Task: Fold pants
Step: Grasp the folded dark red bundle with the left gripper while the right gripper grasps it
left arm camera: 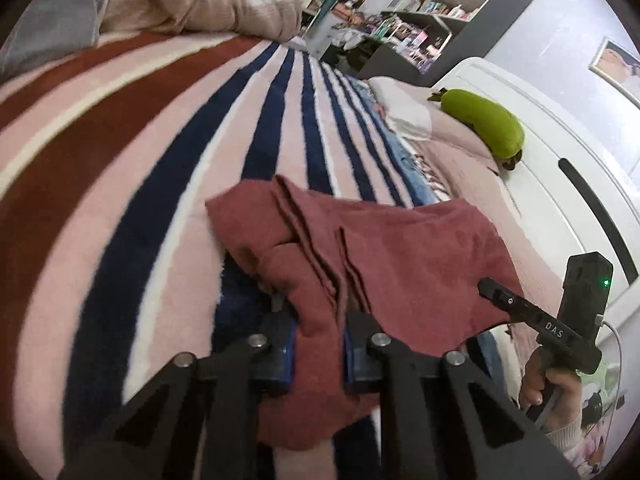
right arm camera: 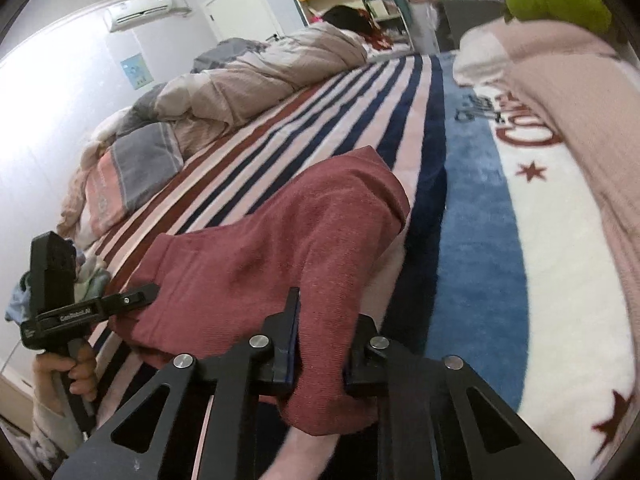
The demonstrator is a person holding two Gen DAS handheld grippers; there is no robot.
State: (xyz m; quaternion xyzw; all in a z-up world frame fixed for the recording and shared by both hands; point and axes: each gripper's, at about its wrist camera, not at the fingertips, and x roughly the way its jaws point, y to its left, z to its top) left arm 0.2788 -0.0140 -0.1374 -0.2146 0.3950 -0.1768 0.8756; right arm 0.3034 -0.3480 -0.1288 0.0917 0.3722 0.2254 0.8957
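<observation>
Pants [left arm camera: 400, 256], one maroon pair, lie bunched on the striped blanket [left arm camera: 120, 168]. Two grippers: left gripper [left arm camera: 320, 340] clamps one bunched edge, right gripper [right arm camera: 322, 344] pinches another. Only the right view shows the air conditioner [right arm camera: 140, 10]; only the left shows the bookshelf [left arm camera: 448, 8].

"DAS" on right tongs [left arm camera: 558, 334] body; "GenRobot.AI" on left tongs [right arm camera: 80, 312] body; blanket [right arm camera: 520, 200] lettering partly hidden, unreadable.
</observation>
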